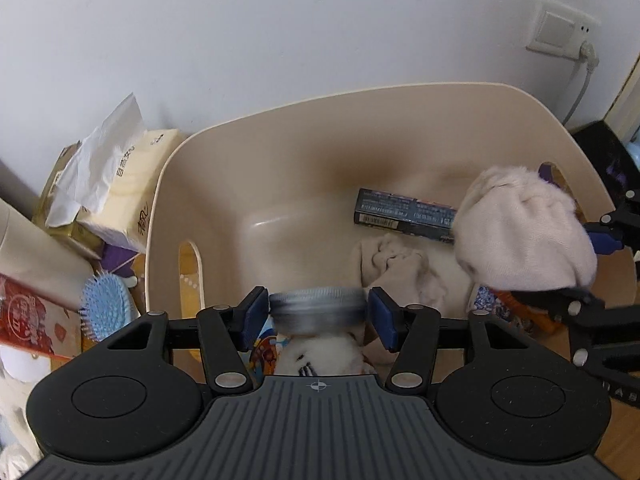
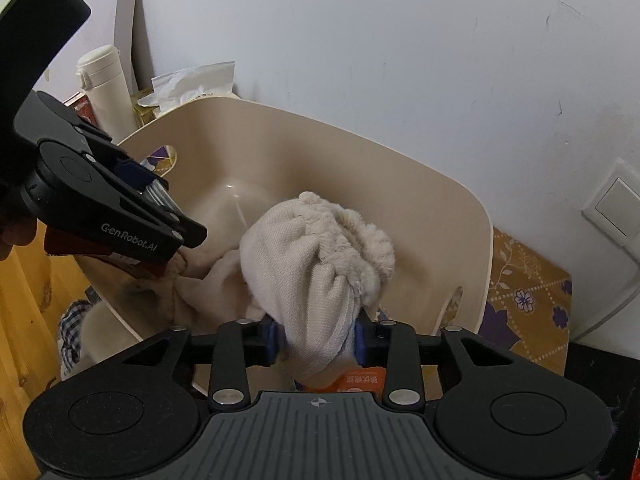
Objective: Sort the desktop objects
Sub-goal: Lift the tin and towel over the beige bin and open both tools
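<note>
A beige plastic basket point(image 1: 320, 96) point(image 2: 360, 140) stands against the wall. In it lie a dark long box point(image 1: 404, 216) and a crumpled cream cloth point(image 1: 396, 268). My left gripper point(image 1: 318, 316) hangs over the basket's near edge. A round silver tin point(image 1: 318, 312) sits blurred between its blue pads with a thin gap at the sides, so the jaws stand open. My right gripper point(image 2: 316, 340) holds a bundled cream plush cloth point(image 2: 312, 252) point(image 1: 520, 228) above the basket's right side, and both pads touch it.
Left of the basket lie a tissue pack point(image 1: 132, 196), a blue hairbrush point(image 1: 106, 308) and a red box point(image 1: 28, 320). A cream thermos point(image 2: 106, 88) stands behind them. An orange packet point(image 2: 360, 384) lies under my right gripper. Floral tablecloth point(image 2: 528, 292) and a wall socket point(image 1: 560, 32) are at right.
</note>
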Available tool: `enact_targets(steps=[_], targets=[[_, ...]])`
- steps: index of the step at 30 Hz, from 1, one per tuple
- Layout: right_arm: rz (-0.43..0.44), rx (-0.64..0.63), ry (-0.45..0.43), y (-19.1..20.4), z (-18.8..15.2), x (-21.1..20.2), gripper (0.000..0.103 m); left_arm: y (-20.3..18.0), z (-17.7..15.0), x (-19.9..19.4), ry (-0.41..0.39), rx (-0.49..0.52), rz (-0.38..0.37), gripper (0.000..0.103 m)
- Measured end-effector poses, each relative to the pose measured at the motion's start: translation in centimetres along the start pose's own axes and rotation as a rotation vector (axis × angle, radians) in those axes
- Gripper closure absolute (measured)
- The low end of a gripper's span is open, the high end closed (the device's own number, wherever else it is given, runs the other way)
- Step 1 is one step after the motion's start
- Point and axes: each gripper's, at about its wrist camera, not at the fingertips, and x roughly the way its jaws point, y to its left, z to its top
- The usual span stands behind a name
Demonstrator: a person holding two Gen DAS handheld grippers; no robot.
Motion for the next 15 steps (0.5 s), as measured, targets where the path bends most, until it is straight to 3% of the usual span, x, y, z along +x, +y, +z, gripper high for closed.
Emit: enact_targets(steps=[3,7,12,15], targets=[[0.001,0.010,-0.007,0.0,0.1,-0.1,0.052,0.1,-0.1,-0.8,-0.025,-0.013,0.012,0.027],[-0.002,0.031,-0.031,0.2,0.6,-0.6,0.045,0.4,-0.1,-1.9,-0.040,-0.019,0.017,0.027],[-0.024,0.025,-0.075,0.7,0.8,-2.5,0.029,1.1,-0.4,-3.9,-0.074,-0.036,0.018,0.027],[-0.036,0.027,-0.103,1.1,1.0,-3.8,0.026,1.3,-0.7,-5.1,-0.092,-0.038,0.020,0.026]])
